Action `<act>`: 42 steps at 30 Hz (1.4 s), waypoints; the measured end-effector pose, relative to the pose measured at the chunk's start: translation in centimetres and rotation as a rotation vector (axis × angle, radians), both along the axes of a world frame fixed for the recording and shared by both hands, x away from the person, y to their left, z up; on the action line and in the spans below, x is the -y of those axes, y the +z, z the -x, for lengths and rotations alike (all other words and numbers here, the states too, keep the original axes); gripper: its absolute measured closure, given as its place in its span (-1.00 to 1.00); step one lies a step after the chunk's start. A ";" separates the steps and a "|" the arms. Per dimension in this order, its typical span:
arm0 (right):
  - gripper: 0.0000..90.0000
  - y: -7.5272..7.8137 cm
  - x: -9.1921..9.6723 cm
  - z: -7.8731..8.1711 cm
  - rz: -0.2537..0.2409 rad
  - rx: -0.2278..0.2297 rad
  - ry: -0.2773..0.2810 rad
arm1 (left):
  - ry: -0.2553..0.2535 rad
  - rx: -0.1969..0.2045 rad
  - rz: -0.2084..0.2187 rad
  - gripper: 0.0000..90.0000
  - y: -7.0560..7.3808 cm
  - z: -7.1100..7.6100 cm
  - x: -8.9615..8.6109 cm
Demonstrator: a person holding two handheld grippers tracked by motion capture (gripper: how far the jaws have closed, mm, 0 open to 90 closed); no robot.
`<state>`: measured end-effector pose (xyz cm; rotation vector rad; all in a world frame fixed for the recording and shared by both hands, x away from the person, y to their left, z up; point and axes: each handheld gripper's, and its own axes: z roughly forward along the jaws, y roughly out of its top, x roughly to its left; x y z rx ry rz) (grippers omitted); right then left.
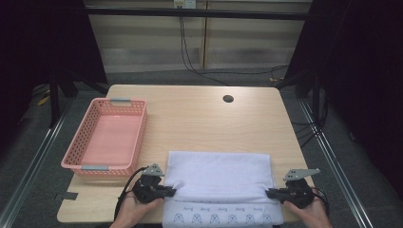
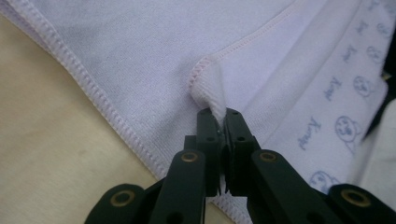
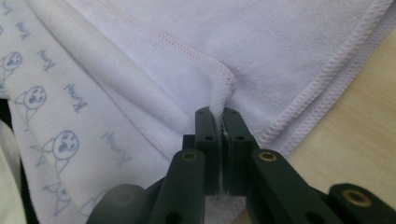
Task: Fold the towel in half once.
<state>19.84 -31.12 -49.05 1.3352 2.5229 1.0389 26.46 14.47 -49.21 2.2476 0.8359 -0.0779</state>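
A pale lilac towel (image 1: 218,173) lies folded on the near half of the table, and a printed border strip of it (image 1: 223,218) hangs over the front edge. My left gripper (image 1: 173,191) is shut on the towel's near left corner; the left gripper view shows the corner (image 2: 208,93) pinched between the black jaws of that gripper (image 2: 218,116). My right gripper (image 1: 268,193) is shut on the near right corner, and the right gripper view has that corner (image 3: 219,95) clamped in its jaws (image 3: 218,113). Both grippers sit low at the table's front.
A pink plastic basket (image 1: 83,166) with nothing in it stands at the table's left side, close to my left gripper. A round cable hole (image 1: 228,99) is in the far part of the wooden tabletop (image 1: 199,118). Dark curtains and rails flank the table.
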 end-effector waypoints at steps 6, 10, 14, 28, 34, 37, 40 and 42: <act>0.93 -0.1 0.3 -2.5 0.005 0.015 -0.032 | 0.024 0.011 -0.004 0.93 -0.1 -2.7 0.6; 0.93 -0.3 0.7 -4.4 -0.003 0.020 -0.052 | 0.054 0.018 0.002 0.94 -0.2 -5.0 1.2; 0.93 -0.4 1.0 -6.5 -0.004 0.027 -0.067 | 0.088 0.001 0.020 0.93 -0.4 -7.5 1.6; 0.93 -0.7 1.3 -16.8 0.034 0.067 -0.161 | 0.228 0.045 -0.041 0.93 -0.4 -16.1 3.5; 0.93 -1.1 1.1 -20.2 -0.002 0.077 -0.222 | 0.265 0.049 0.012 0.94 -0.9 -19.1 2.9; 0.93 -1.2 1.0 -21.4 -0.004 0.081 -0.234 | 0.288 0.076 0.026 0.94 -1.2 -20.4 3.1; 0.92 -1.0 0.6 -22.5 0.042 0.090 -0.251 | 0.294 0.077 0.026 0.93 -1.2 -21.1 3.4; 0.93 -1.1 0.6 -22.9 0.047 0.105 -0.258 | 0.296 0.067 0.026 0.94 -1.2 -21.5 3.4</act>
